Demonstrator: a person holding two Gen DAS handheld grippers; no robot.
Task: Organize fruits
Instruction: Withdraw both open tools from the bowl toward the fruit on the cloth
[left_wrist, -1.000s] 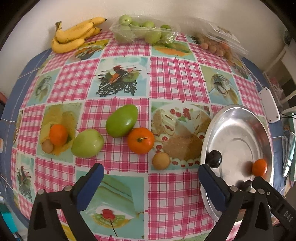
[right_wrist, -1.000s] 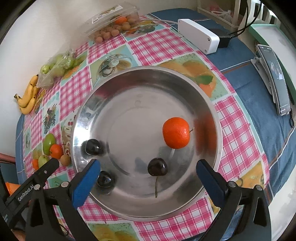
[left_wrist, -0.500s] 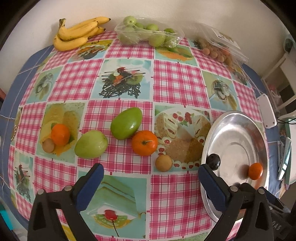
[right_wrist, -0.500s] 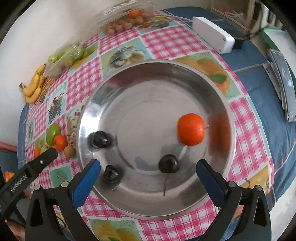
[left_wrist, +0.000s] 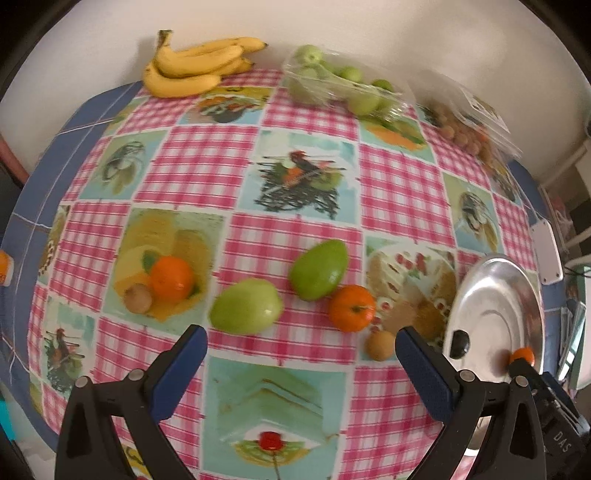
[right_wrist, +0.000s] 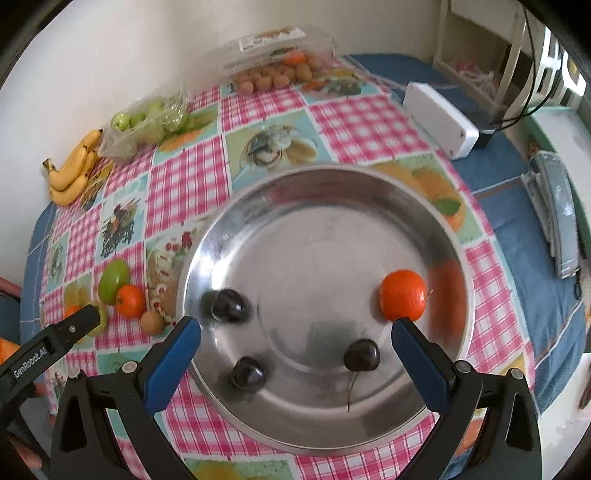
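Observation:
A round steel plate (right_wrist: 332, 206) holds one orange (right_wrist: 402, 294) and three dark cherries (right_wrist: 229, 305). My right gripper (right_wrist: 295, 354) hangs open and empty above the plate's near side. In the left wrist view, two green fruits (left_wrist: 245, 305), two oranges (left_wrist: 351, 307) and two small brown fruits (left_wrist: 379, 344) lie loose on the checked tablecloth. My left gripper (left_wrist: 301, 363) is open and empty, just short of the nearer green fruit. The plate (left_wrist: 491, 295) lies to its right.
Bananas (left_wrist: 192, 70), a bag of small green fruit (left_wrist: 340, 85) and a clear box of small brown fruit (left_wrist: 469, 122) line the far edge by the wall. A white box (right_wrist: 439, 118) and a phone (right_wrist: 557, 218) lie right of the plate.
My left gripper has swung left, so the loose fruit sits more central and the plate slid toward the right edge. My right gripper has drawn back, and the plate's contents shifted right in view.

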